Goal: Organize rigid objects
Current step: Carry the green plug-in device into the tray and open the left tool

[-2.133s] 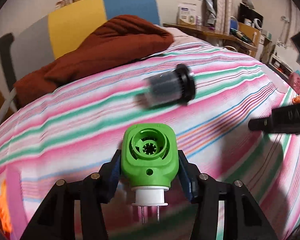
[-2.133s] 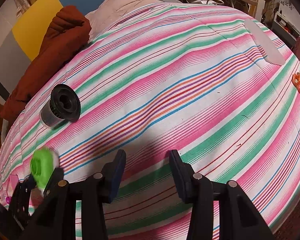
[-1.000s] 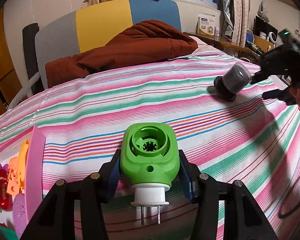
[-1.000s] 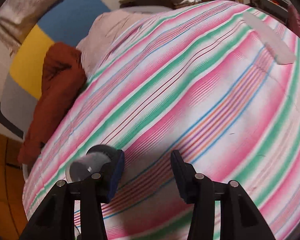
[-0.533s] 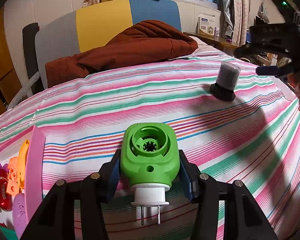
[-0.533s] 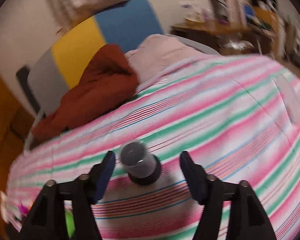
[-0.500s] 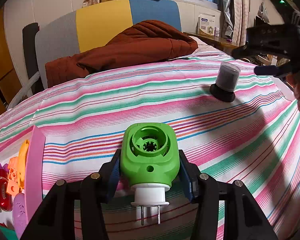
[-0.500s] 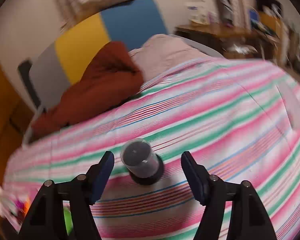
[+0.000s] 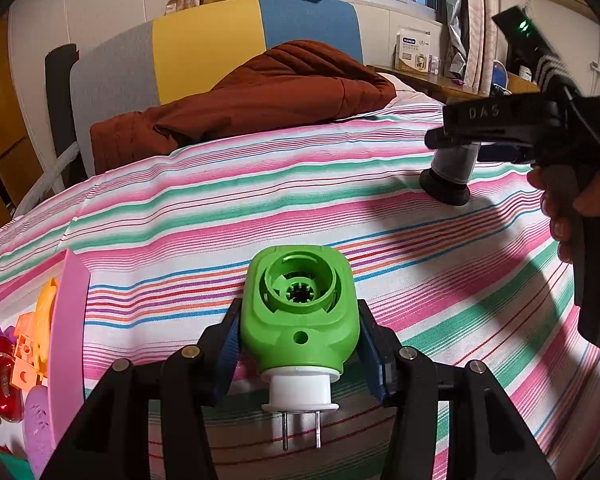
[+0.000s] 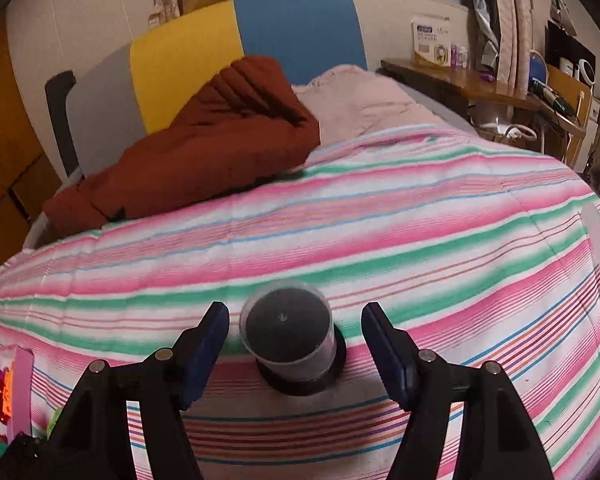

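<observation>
Dark and cylindrical, the canister [image 10: 287, 330] now stands upright on its black flanged base on the striped bed [image 10: 420, 216], toward its far right side; a second ago it lay tilted against one pad of my right tool [image 10: 295, 350]. That tool has let go: its pads stand apart on either side, touching nothing. So the canister is set down, I judge. My left tool [image 9: 298, 344] hasn't stirred and stays clamped on the green plug-in unit [image 9: 299, 312], near the pink tray [image 9: 70, 320] at the bed's left edge, likely its next stop.

Pink tray [image 9: 75, 320] cut off at left edge, its toys [image 9: 28, 350] perhaps blocks, striped bedspread [image 10: 340, 240] blurred
</observation>
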`<action>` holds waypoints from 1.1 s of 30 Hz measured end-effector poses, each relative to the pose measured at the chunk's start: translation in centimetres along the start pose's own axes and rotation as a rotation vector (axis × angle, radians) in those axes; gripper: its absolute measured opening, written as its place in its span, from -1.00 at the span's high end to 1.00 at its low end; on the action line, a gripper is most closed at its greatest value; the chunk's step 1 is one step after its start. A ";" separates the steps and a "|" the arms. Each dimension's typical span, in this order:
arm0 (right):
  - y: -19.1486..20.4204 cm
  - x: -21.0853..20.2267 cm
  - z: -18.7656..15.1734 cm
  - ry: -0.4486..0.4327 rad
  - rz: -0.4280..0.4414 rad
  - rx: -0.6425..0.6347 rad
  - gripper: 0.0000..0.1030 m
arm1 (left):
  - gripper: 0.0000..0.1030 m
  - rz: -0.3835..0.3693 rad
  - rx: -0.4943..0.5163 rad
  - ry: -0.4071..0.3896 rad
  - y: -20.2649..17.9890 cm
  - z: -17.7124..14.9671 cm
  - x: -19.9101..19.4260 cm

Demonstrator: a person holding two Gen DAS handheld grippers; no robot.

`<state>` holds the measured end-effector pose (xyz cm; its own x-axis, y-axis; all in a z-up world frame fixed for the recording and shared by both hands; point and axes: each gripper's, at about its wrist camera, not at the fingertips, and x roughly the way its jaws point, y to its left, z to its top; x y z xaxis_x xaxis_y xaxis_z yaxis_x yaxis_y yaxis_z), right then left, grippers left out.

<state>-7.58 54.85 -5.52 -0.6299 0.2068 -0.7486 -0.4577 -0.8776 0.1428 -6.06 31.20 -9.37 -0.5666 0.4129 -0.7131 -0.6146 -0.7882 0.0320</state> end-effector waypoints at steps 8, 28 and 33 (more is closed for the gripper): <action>-0.8 -0.1 -0.2 -0.003 -0.001 0.022 0.16 | -0.04 -0.001 -0.001 -0.001 0.0 0.0 0.1; 3.7 -7.3 -5.7 0.073 0.042 0.039 0.16 | -0.02 -0.011 -0.011 0.001 0.2 -0.1 0.1; 3.4 -6.8 -5.1 0.045 0.035 0.029 0.16 | -0.02 -0.024 -0.042 0.003 0.9 -0.1 -0.9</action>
<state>-1.60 48.24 -3.26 -0.6171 0.1557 -0.7713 -0.4545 -0.8707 0.1879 -6.05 30.05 -8.76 -0.5504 0.4307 -0.7152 -0.6042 -0.7967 -0.0148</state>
